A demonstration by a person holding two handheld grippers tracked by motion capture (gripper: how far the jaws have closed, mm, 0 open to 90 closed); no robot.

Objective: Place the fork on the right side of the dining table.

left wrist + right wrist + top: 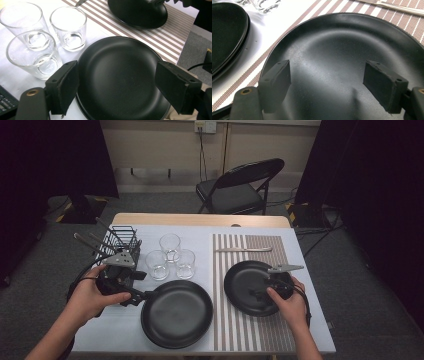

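A large black plate (176, 313) (117, 82) lies on the white cloth at the front middle; its edge looks doubled, like a stack of two. My left gripper (141, 297) (117, 75) stands open at its left rim, jaws spread above the plate and holding nothing. A smaller black plate (245, 282) (342, 45) rests on the striped placemat (252, 330). Over that plate's right part my right gripper (260, 295) (327, 72) is open, with nothing between its jaws.
Three clear glasses (170, 245) (157, 264) (185, 263) stand close behind the large plate. A black wire rack (120, 242) with cutlery sits at the back left. A knife (243, 249) (397, 6) lies on the placemat's far end. A folding chair (240, 187) stands beyond the table.
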